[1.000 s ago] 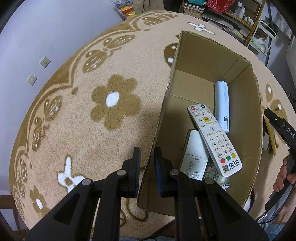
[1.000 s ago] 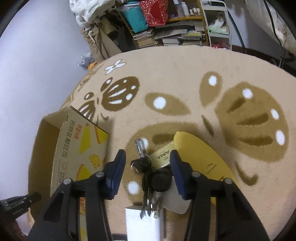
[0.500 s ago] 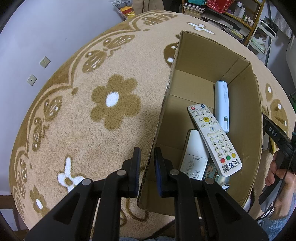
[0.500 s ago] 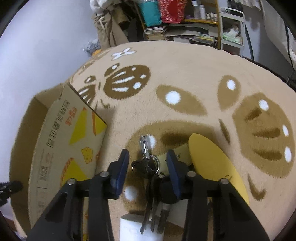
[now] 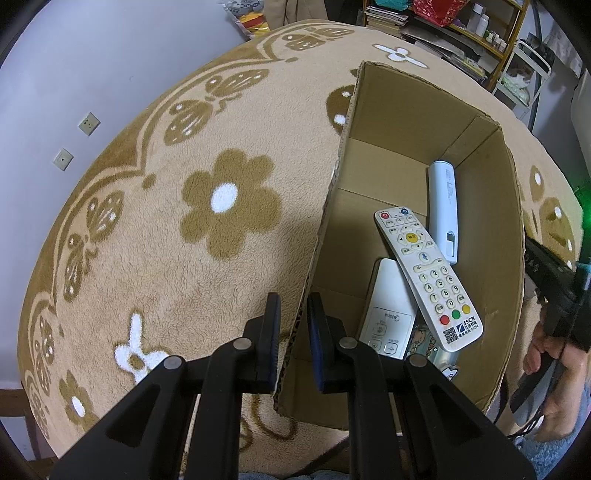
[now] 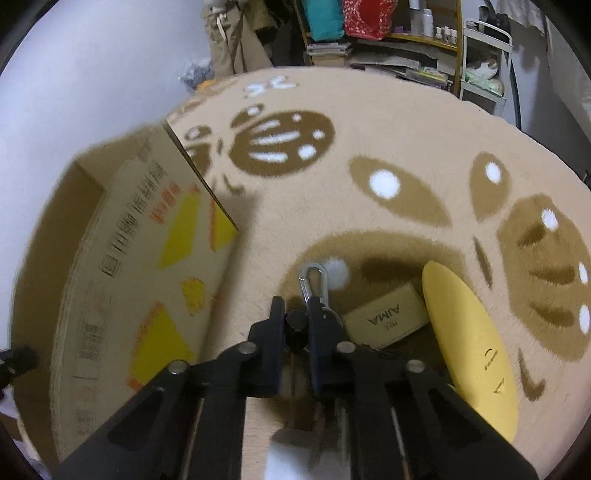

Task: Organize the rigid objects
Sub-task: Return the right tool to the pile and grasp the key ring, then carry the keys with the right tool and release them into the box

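Observation:
My left gripper [image 5: 293, 299] is shut on the left wall of the open cardboard box [image 5: 334, 184], one finger outside and one inside. In the box lie a white button remote [image 5: 424, 273], a slim white remote [image 5: 443, 206] and a flat white remote [image 5: 388, 306]. In the right wrist view my right gripper [image 6: 296, 306] points down at the carpet, its jaws closing tight on the key bunch [image 6: 314, 280]. The bunch's black fob sits between the pads and the silver carabiner sticks out ahead. The rest of the keys are hidden under the fingers.
A yellow oval case [image 6: 465, 343] and a tan AIMA tag [image 6: 388, 317] lie on the carpet right of the keys. The box's printed outer wall [image 6: 140, 258] stands close on the left. A white object [image 6: 291, 454] lies under the gripper. Cluttered shelves [image 6: 406, 33] stand beyond the carpet.
The right gripper's jaws came together on the key bunch while it shifted toward the box and rolled. The left gripper has kept its hold on the box wall.

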`<state>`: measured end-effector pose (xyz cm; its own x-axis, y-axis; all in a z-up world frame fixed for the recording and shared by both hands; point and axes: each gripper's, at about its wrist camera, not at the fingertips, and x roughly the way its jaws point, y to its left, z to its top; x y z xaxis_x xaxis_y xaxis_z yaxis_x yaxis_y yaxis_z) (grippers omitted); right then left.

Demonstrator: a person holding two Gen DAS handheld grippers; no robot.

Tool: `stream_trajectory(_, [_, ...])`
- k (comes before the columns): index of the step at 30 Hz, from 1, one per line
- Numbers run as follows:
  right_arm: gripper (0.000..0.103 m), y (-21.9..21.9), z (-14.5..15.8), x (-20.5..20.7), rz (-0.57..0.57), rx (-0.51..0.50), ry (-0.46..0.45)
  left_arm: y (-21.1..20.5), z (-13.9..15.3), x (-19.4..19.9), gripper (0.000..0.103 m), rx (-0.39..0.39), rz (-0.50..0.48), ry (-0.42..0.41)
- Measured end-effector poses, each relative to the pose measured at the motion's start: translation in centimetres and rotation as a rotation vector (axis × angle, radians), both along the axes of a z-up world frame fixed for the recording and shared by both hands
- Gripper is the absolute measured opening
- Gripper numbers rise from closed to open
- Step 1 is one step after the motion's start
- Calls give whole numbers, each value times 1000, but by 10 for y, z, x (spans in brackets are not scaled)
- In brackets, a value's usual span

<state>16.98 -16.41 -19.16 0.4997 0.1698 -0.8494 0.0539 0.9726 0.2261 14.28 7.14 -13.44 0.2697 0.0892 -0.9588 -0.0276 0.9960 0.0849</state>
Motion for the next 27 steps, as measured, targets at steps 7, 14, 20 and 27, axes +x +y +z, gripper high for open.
stream_trajectory(7, [13,2,31,-17,-24,23,-57,0,1,0,15,-4,2,0])
stream_trajectory(14, [13,16,68,-27,5,-9,-140,-1,1,-1,15,-5,1,-1])
stream_trajectory(20, [13,33,94,-34,35,-39,-211,0,1,-1,15,-9,3,0])
stream_trajectory(27, [13,42,136,-48,13,-34,-349,1,1,-1,15,-11,4,0])
